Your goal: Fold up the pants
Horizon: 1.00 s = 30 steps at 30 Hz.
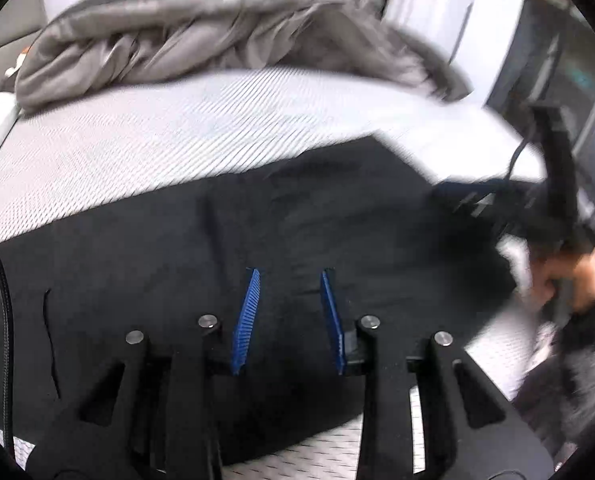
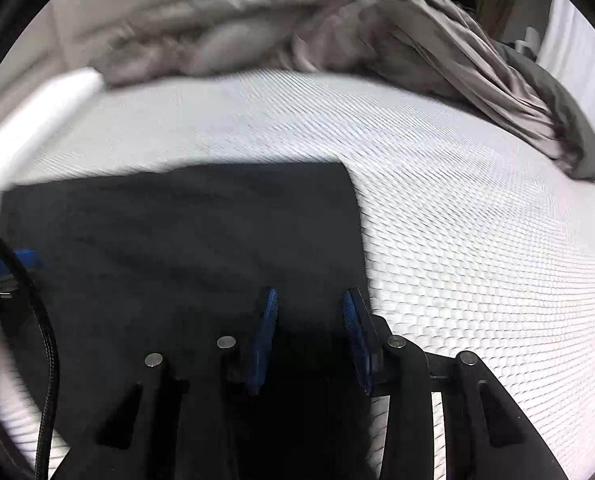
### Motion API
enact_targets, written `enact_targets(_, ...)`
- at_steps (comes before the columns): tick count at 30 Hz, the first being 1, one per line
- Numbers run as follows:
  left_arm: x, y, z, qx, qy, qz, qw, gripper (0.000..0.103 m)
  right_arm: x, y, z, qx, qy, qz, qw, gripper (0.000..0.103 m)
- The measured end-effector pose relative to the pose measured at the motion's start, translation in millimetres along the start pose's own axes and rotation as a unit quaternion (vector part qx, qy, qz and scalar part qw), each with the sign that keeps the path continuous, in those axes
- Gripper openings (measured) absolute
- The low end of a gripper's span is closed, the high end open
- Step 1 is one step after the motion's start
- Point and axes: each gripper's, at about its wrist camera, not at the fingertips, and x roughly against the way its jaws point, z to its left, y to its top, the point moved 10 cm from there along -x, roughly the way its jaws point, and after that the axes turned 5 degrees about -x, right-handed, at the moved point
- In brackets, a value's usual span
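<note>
Black pants (image 1: 297,220) lie flat on a white mattress (image 1: 137,152), folded into a broad dark panel. My left gripper (image 1: 289,272) hovers over their middle. Its blue pads (image 1: 247,320) stand apart with only flat cloth below them. At the far right of the left wrist view, a hand (image 1: 577,280) holds the blurred right gripper (image 1: 457,192) at the pants' edge. In the right wrist view the pants (image 2: 177,240) fill the left half. My right gripper (image 2: 311,292) sits over their right edge, open, pinching nothing that I can see.
A crumpled grey duvet (image 1: 197,28) is heaped along the far side of the bed, and it reaches down the right side (image 2: 517,92). Bare mattress (image 2: 477,240) spreads to the right of the pants. A black cable (image 2: 45,340) hangs at the left.
</note>
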Motion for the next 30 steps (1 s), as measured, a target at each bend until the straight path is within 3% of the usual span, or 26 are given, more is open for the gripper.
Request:
enact_targets(2,1,1,-20,-0.016,-0.017,-0.008,0.9997,0.035,18,-8,44,0.028,0.052,-0.007,0.998,0.036)
enact_targets(5,-27,-20,-34,-0.031,-0.026,0.042,0.9983,0.037,9,-32,94,0.069,0.101,0.030,0.992,0.036)
enact_targets(7,-41,-42,-32,-0.049,-0.018,0.075,0.9958,0.037,-9,-43,95,0.089,0.077,0.043,0.992,0.036)
enact_targets(10,-24,-55,-28,-0.066,-0.017,0.067,0.9954,0.037,-11,-48,55,0.084,0.021,0.035,0.996,0.036)
enact_targets(13,2,-54,-19,-0.050,0.013,0.054,0.9972,0.037,9,-49,3,0.032,-0.032,0.021,0.999,0.036)
enact_targets(14,13,-47,-19,-0.040,0.022,0.039,0.9982,0.037,14,-48,-3,0.022,-0.034,0.016,0.999,0.036)
enact_targets(16,23,-34,-31,-0.038,0.003,0.007,0.9992,0.037,29,-46,6,0.026,-0.020,0.002,0.999,0.036)
enact_targets(18,20,-26,-50,-0.046,-0.026,-0.010,0.9986,0.040,39,-47,31,0.038,0.037,-0.014,0.998,0.036)
enact_targets(21,-6,-44,-60,-0.065,-0.032,0.038,0.9966,0.040,35,-66,80,0.075,0.088,0.001,0.993,0.037)
enact_targets(23,-16,-64,-55,-0.081,-0.026,0.064,0.9943,0.040,26,-85,87,0.112,0.070,0.019,0.991,0.036)
enact_targets(27,1,-77,-47,-0.074,-0.058,0.059,0.9938,0.039,29,-93,30,0.089,0.029,0.019,0.995,0.036)
enact_targets(30,14,-85,-34,-0.074,-0.053,0.053,0.9944,0.039,39,-103,-25,0.041,0.015,0.027,0.999,0.038)
